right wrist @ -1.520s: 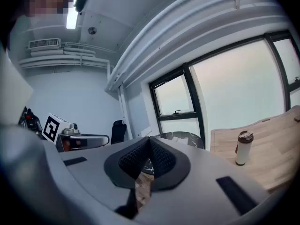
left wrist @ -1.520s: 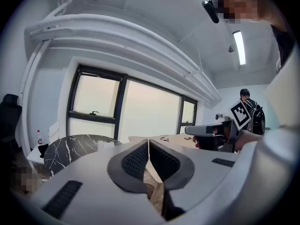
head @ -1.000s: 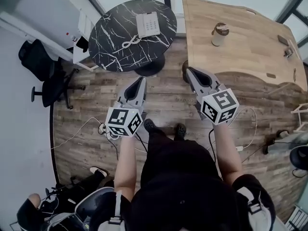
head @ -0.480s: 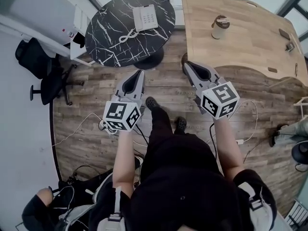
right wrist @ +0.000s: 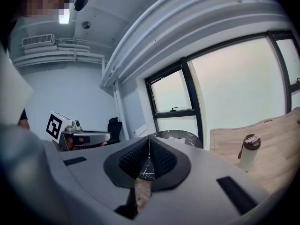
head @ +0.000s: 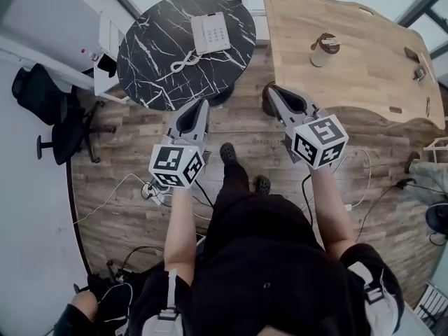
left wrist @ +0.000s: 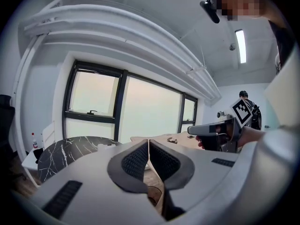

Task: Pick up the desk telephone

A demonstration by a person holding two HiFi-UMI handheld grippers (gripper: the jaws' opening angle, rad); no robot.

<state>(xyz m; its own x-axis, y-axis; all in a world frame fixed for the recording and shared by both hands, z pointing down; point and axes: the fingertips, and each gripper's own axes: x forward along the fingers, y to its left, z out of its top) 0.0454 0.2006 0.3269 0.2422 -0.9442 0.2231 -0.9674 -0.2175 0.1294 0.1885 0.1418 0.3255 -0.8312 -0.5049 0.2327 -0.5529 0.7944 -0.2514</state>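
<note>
- Head view: desk telephone [head: 211, 33] lies on round table [head: 150, 65], well ahead of left gripper [head: 203, 105].
- Left gripper and right gripper [right wrist: 149, 143]: jaws closed, empty.
- Left gripper view: telephone hard to make out past gripper body.

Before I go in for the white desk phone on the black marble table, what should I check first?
1. Target in view: white desk telephone lies on the round black marble table. Ok.
2. Left gripper ready to grasp: jaws together, nothing between them. Not ok, open first.
3. Right gripper ready to grasp: jaws together, nothing between them. Not ok, open first.
4. Within reach of the telephone: both grippers are well short of it, near the table's front edge. Not ok.
5. White coiled cord free to lift: it lies on the table in front of the telephone. Where it runs: cannot tell.
</note>
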